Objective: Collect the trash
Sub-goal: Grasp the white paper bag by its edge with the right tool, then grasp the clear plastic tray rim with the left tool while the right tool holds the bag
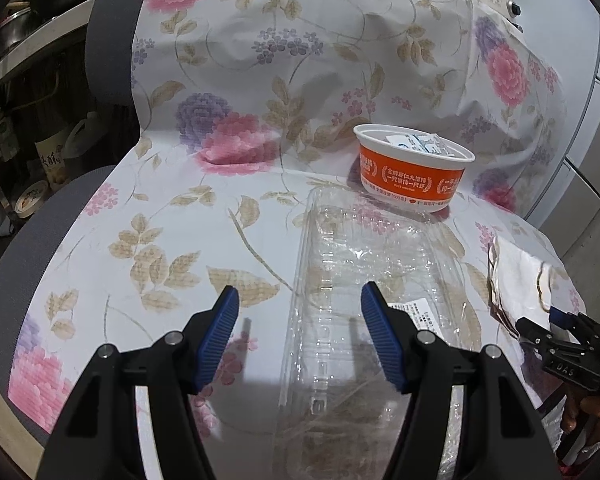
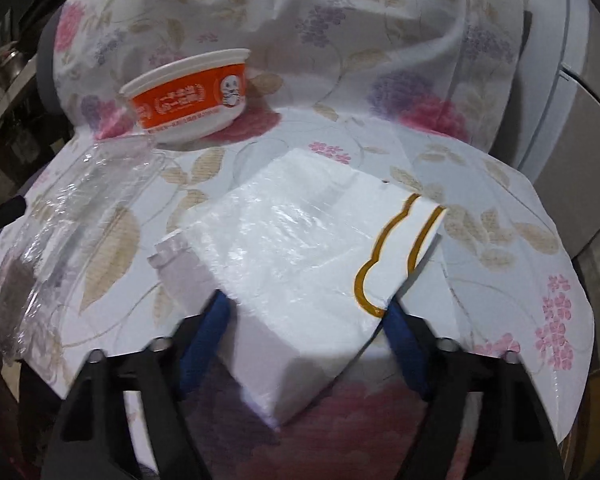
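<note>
A chair [image 1: 40, 248] with grey upholstery carries a floral cloth [image 1: 260, 60] draped over its seat and backrest; all trash items rest on this cloth. A clear plastic clamshell tray [image 1: 364, 288] lies along the seat, with a small printed label near its right edge. A white wrapper with a gold outline [image 2: 300, 240] lies to the right of the tray, apart from it. An orange and white paper bowl [image 1: 414, 168] stands upright at the rear of the seat, just beyond the far end of the tray, with a slip of printed paper inside. The left gripper [image 1: 300, 312] hovers over the near left part of the tray, jaws wide open and holding nothing. The right gripper [image 2: 308, 316] has its jaws spread on either side of the near corner of the wrapper; whether the blue pads [image 2: 404, 344] touch it cannot be determined.
</note>
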The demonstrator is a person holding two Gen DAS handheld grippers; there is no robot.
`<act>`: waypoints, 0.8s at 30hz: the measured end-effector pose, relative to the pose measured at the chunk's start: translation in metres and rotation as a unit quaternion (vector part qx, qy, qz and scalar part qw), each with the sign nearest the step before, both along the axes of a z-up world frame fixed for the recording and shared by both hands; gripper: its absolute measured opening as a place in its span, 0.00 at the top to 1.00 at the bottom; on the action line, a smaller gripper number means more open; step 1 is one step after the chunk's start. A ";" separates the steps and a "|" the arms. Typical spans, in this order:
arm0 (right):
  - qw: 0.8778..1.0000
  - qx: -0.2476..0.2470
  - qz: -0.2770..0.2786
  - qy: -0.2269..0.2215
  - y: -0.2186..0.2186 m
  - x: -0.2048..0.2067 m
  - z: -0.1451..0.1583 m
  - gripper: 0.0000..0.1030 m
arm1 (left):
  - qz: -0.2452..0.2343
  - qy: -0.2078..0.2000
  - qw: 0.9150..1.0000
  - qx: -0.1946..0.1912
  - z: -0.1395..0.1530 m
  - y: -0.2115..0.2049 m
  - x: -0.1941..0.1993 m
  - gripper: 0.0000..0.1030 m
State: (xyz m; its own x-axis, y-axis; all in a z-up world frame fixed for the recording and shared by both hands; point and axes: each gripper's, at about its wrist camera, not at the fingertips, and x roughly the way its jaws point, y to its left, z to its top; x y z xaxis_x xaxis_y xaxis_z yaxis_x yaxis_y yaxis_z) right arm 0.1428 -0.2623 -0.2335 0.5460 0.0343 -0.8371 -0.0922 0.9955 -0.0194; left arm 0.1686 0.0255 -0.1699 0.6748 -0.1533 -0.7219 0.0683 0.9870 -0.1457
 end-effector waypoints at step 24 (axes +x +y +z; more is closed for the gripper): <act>0.990 0.023 -0.017 -0.140 -0.001 -0.034 0.089 0.91 | -0.022 0.012 1.000 -0.009 -0.003 -0.003 -0.004 0.51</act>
